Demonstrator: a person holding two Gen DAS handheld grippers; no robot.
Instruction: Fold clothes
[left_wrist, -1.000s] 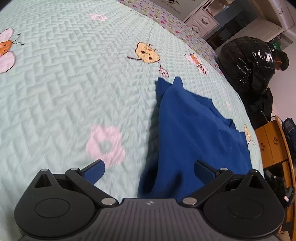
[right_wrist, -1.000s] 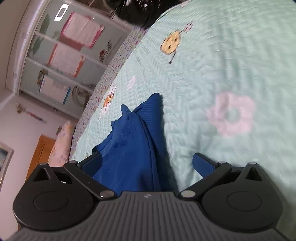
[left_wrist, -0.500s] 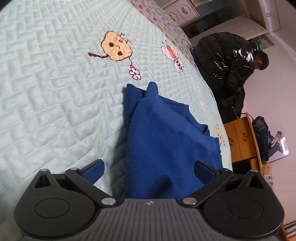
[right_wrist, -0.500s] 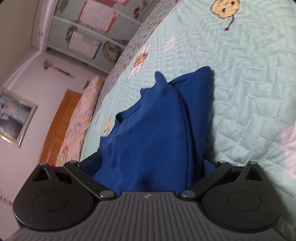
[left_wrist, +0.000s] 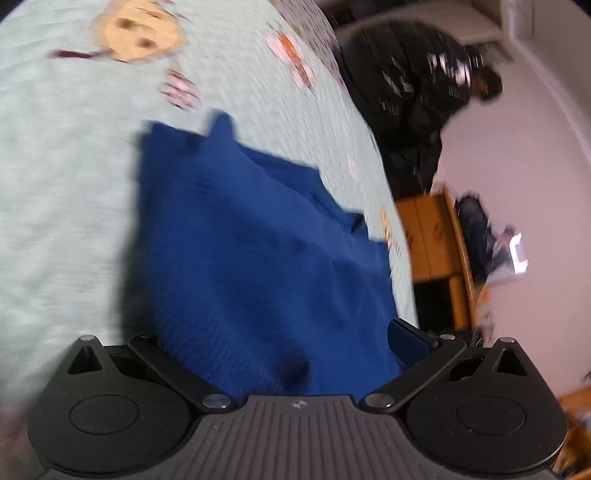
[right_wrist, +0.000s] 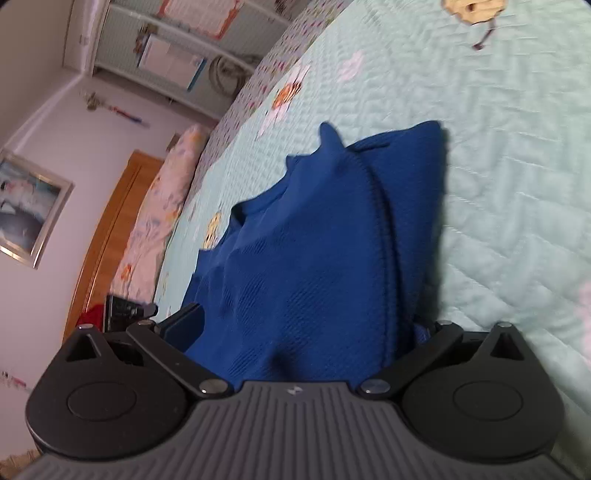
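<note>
Both tools, left tool (left_wrist: 280, 354) and right tool (right_wrist: 295, 343), stood spread with the blue garment (right_wrist: 314, 251) bunched between their fingers, its length running straight ahead across the bed (right_wrist: 517, 166).

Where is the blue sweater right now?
The blue sweater lies on the pale green quilt, filling the middle of both views and running in between the fingers of each gripper.
</note>
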